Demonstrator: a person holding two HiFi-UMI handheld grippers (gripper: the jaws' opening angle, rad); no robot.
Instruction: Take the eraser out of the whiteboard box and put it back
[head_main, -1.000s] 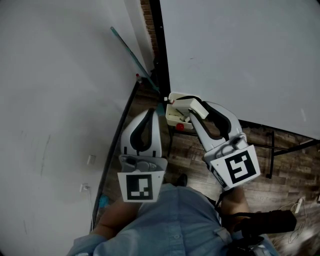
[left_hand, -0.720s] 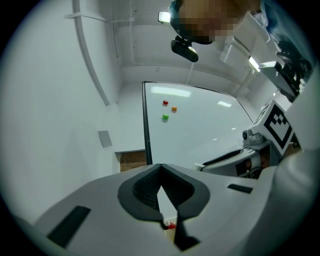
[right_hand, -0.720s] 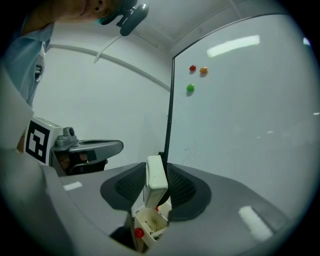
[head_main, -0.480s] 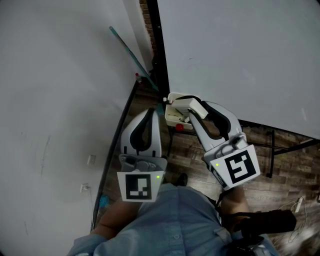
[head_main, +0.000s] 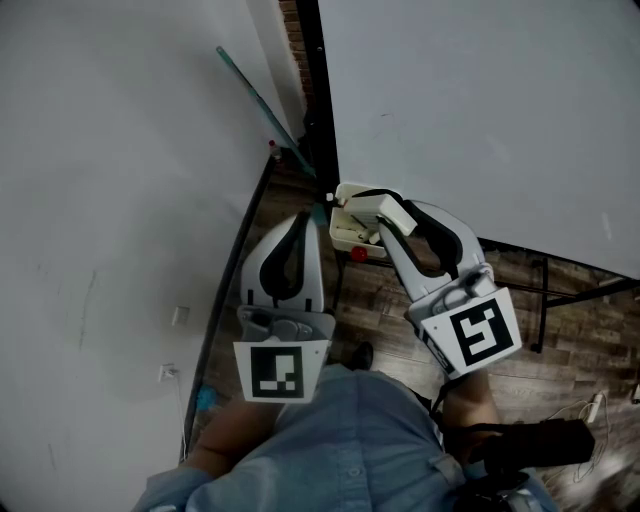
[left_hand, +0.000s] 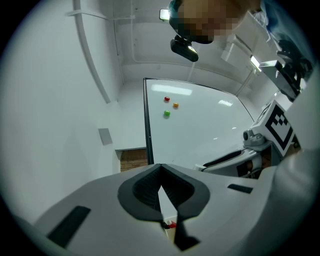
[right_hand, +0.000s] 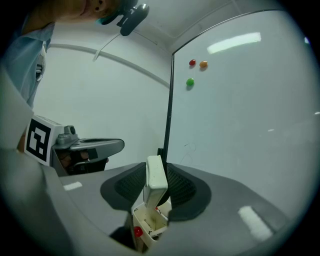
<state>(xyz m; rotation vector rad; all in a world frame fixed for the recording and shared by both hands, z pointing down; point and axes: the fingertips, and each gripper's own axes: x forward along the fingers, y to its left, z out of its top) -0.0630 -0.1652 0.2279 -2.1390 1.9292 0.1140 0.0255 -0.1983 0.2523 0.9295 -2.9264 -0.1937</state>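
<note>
R hand-held gripper (right_hand: 159, 184) grips eraser (right_hand: 156, 175), lower end at box (right_hand: 146, 224) mouth; L hand-held gripper (left_hand: 160, 170) clenched, empty. Lift-out or return, unclear. Next move prob. needs 1 straight slide, no snag on box.

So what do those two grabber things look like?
The left gripper and right gripper are smooth whitish-grey shells shaped like curved tongs, with ribbed black pads inside. Each has a white cube at the back with a black square marker. The person wears a light blue shirt.
</note>
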